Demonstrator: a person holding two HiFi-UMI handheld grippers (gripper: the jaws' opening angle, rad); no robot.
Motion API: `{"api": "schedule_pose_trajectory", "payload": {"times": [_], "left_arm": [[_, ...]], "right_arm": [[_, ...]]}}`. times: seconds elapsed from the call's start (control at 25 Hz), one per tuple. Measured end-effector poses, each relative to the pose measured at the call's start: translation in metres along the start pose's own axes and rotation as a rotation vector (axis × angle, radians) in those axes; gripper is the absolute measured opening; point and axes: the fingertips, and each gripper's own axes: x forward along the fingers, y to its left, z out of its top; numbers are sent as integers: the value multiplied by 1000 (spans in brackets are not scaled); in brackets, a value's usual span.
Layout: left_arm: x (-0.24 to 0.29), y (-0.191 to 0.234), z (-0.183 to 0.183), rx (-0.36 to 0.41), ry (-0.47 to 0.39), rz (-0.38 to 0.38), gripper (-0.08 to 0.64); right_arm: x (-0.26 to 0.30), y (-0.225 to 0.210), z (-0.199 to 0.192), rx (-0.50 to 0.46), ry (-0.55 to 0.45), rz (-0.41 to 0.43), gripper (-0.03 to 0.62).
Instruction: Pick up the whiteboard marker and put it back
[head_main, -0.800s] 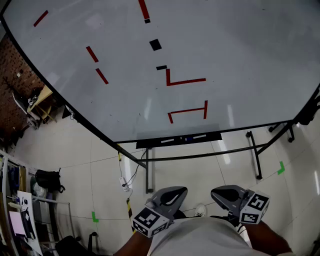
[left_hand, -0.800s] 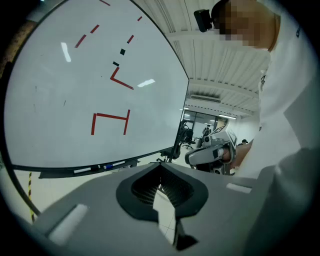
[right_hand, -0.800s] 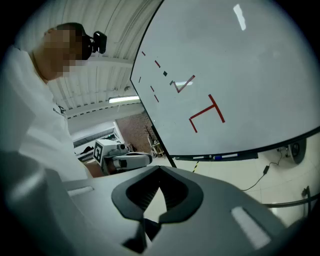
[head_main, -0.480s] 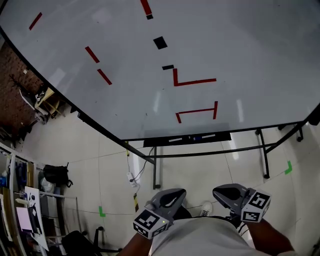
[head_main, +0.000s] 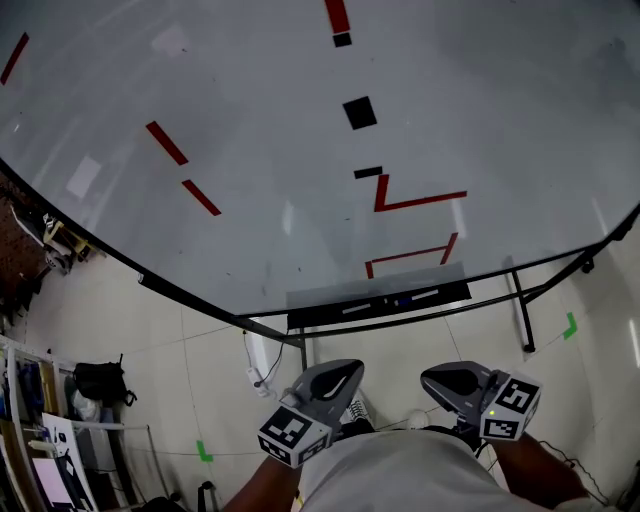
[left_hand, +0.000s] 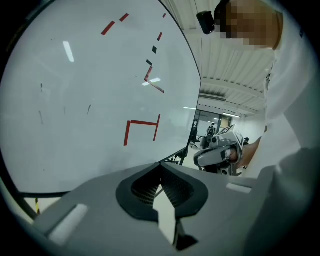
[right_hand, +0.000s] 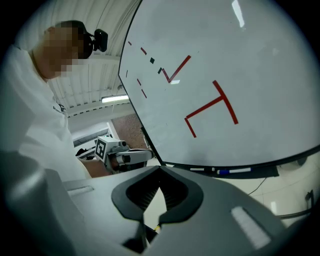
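Note:
A black tray (head_main: 380, 303) runs along the lower edge of the whiteboard (head_main: 250, 180). Whiteboard markers lie in it: a white one (head_main: 357, 309) and one with a blue cap (head_main: 402, 300). The right gripper view shows the same tray (right_hand: 260, 172) with the blue-capped marker (right_hand: 223, 171). My left gripper (head_main: 350, 368) and right gripper (head_main: 432, 376) are both held low by my body, short of the tray. Each has its jaws closed tip to tip with nothing between them, as the left gripper (left_hand: 160, 167) and right gripper (right_hand: 160, 169) show in their own views.
The whiteboard carries red line marks (head_main: 415, 200) and black squares (head_main: 359, 112). Its metal stand (head_main: 522, 320) reaches onto the tiled floor. A cable (head_main: 262, 372) and green tape marks (head_main: 569, 326) lie on the floor; shelves and a black bag (head_main: 92, 382) are at the left.
The whiteboard and tray have shifted in the head view, and the board fills more of it. Both grippers stay shut near my body; the left one has edged slightly.

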Motion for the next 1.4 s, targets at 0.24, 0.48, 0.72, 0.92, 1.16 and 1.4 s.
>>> {"api": "schedule_pose_trajectory", "payload": {"times": [0.24, 0.48, 0.72, 0.92, 1.16, 1.4], "left_arm": [[1, 35, 7, 40, 1, -97, 17], [-2, 66, 6, 35, 3, -142, 18], [7, 79, 15, 42, -13, -115, 21], [17, 81, 20, 36, -25, -55, 23], [26, 83, 18, 80, -5, -1, 23], [33, 79, 13, 235, 60, 32, 26]], "right_arm": [[33, -12, 28, -6, -45, -119, 2], [55, -21, 45, -17, -85, -192, 2], [67, -29, 47, -7, -57, -157, 2], [69, -36, 44, -13, 9, -84, 2], [66, -49, 44, -19, 39, -43, 2], [56, -56, 41, -15, 43, -33, 2]]}}
